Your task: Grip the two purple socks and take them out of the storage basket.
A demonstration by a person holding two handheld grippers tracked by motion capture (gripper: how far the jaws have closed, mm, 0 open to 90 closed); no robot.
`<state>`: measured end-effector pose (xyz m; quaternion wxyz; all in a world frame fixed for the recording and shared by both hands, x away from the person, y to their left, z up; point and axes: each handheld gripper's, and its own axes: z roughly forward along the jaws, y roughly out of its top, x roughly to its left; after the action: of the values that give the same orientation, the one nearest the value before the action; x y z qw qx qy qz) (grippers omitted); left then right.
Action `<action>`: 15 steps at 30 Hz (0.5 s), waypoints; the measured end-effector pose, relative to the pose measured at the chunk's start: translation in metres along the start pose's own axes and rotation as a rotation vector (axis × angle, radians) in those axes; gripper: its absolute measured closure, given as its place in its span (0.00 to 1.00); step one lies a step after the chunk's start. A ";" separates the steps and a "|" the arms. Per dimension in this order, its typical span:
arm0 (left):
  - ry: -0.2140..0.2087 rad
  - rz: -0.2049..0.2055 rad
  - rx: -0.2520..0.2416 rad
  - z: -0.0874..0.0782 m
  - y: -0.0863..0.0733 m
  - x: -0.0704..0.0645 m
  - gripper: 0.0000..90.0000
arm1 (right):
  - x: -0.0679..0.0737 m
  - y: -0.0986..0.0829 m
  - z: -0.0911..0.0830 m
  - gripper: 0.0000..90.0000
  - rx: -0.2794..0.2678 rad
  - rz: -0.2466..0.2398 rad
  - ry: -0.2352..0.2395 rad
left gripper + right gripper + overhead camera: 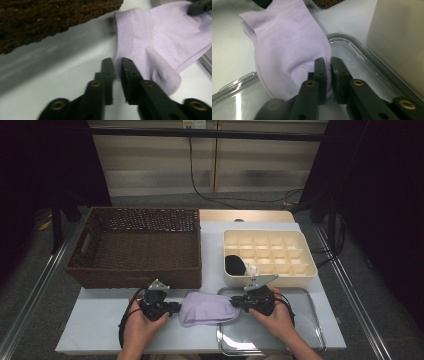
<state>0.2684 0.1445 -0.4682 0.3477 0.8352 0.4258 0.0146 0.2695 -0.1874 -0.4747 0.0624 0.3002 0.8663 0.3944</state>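
- Far left of the table there's a big dark brown wicker basket point(135, 247) with handle cutouts. From the high view the inside looks bare, just the woven bottom.
- Just in front of the basket's front wall, the left gripper point(172, 308) sits in the person's left hand point(142, 322), pointing right. In the left gripper view its jaws are pinched narrow on the edge of the lilac sock point(160, 42), fabric caught right between them, with the basket's weave up in the corner point(50, 22).
- The sock point(207, 308) lies flat on the pale table point(100, 330), stretched between the two grippers. Its right end hangs over the rim of the clear tray.
- The right gripper point(239, 303) is in the right hand point(277, 320), pointing left. In the right gripper view the jaws are nearly closed, clamped on the other end of the sock point(287, 50), just above the tray's edge.
- The clear plastic tray point(300, 330) sits front right. Apart from that bit of sock and the gripper over it, I can't see anything in it.
- Behind the tray is a cream divided organiser box point(270, 257) with lots of small cells. A rolled black item point(234, 264) sits in a front-left cell, something small and white point(251, 269) in the cell just right of it. Can't tell what the white thing is. The other cells look bare.
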 end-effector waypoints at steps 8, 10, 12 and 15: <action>-0.011 0.002 -0.025 -0.009 0.003 -0.002 0.97 | 0.003 0.002 -0.007 0.84 -0.031 0.003 -0.005; -0.011 -0.003 -0.024 -0.008 0.003 -0.002 0.97 | 0.009 0.003 -0.009 0.78 -0.057 -0.018 -0.004; -0.010 -0.004 -0.025 -0.007 0.003 -0.002 0.97 | 0.017 0.008 -0.011 0.76 -0.080 -0.039 0.005; -0.011 -0.005 -0.032 -0.008 0.003 -0.003 0.97 | 0.020 0.010 -0.010 0.76 -0.093 -0.025 0.051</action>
<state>0.2664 0.1459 -0.4589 0.3635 0.8285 0.4256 0.0161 0.2548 -0.1773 -0.4579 0.0589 0.2760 0.8519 0.4412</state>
